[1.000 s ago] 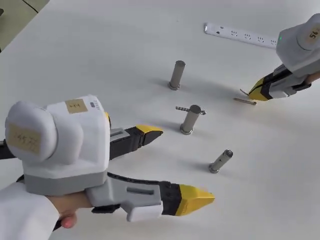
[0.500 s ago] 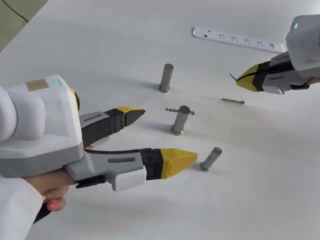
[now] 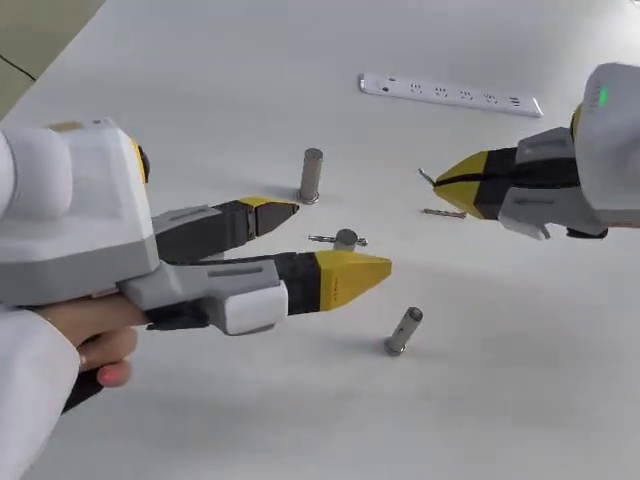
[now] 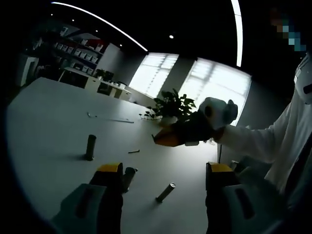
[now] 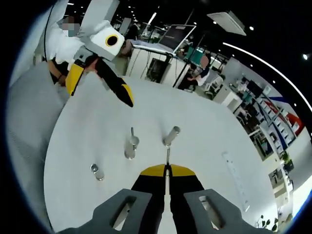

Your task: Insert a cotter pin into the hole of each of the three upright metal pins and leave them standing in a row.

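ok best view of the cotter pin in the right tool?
Right gripper view: cotter pin sticks out of the shut right tool. Head view catches its tip; left gripper view, too small to tell.

Head view: the lower jaw of the left gripper (image 3: pixel 340 238) sits across the middle pin (image 3: pixel 346 239), hiding everything below its top and the fitted cotter pin (image 3: pixel 325 239). The right gripper (image 3: pixel 437 185) runs off the right edge, its body cut. Only a sliver of the held cotter pin (image 3: pixel 428 177) pokes past its tips, the rest buried between the jaws. The hand (image 3: pixel 95 340) is partly tucked under the left gripper's housing. The left gripper view is dim: the loose cotter pin (image 4: pixel 133 151) is a faint speck, and the middle pin's side slips behind a jaw. Holes in the near pin (image 3: pixel 404 330) and far pin (image 3: pixel 311 175) are too small to tell.
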Demonstrator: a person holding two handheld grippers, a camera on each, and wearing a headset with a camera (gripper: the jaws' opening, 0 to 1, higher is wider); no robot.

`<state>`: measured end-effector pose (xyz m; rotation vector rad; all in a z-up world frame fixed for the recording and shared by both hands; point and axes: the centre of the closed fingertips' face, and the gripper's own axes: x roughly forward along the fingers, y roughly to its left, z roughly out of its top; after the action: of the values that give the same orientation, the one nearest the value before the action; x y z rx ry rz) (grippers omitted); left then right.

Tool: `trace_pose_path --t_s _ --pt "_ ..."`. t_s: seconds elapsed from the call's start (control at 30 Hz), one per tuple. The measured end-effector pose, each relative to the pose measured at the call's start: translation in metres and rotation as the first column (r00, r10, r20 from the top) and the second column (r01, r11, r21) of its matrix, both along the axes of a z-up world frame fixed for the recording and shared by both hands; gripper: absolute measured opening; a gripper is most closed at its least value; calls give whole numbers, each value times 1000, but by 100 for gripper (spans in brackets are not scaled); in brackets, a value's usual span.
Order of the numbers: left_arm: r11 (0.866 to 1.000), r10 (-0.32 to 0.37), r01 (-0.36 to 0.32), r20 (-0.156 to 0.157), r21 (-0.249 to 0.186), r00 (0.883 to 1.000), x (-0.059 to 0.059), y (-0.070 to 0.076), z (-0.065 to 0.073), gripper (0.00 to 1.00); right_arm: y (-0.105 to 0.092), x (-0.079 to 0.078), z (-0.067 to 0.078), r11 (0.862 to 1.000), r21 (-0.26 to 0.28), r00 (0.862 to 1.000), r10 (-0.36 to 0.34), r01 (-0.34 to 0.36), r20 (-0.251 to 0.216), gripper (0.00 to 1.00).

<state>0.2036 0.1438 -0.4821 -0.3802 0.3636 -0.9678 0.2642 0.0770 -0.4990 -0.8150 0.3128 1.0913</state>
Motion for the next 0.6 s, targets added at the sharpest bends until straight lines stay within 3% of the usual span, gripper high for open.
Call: trace_pose_path --t_s 0.17,0.2,0.27,0.3,0.37,0.6 --pt "998 -33 29 -64 -57 997 -1 -17 2 62 4 -16 8 999 39 1000 5 -5 4 0" --pt "998 -35 31 -69 -58 997 0 -21 2 60 5 -20 10 999 44 1000 8 -9 7 0" --pt "998 -35 31 -79 -47 996 4 -25 0 54 9 -29 9 998 64 999 31 -29 -31 0" --pt "999 -40 37 -84 -39 996 4 -27 0 51 9 -31 10 998 59 1000 28 -27 -9 0" --pt "999 -47 45 -90 -27 995 6 -30 -1 47 7 -36 5 999 23 999 40 -40 -10 0" --pt "996 -84 79 -135 -39 987 10 -40 1 34 2 -48 -1 999 23 999 29 -29 -14 0"
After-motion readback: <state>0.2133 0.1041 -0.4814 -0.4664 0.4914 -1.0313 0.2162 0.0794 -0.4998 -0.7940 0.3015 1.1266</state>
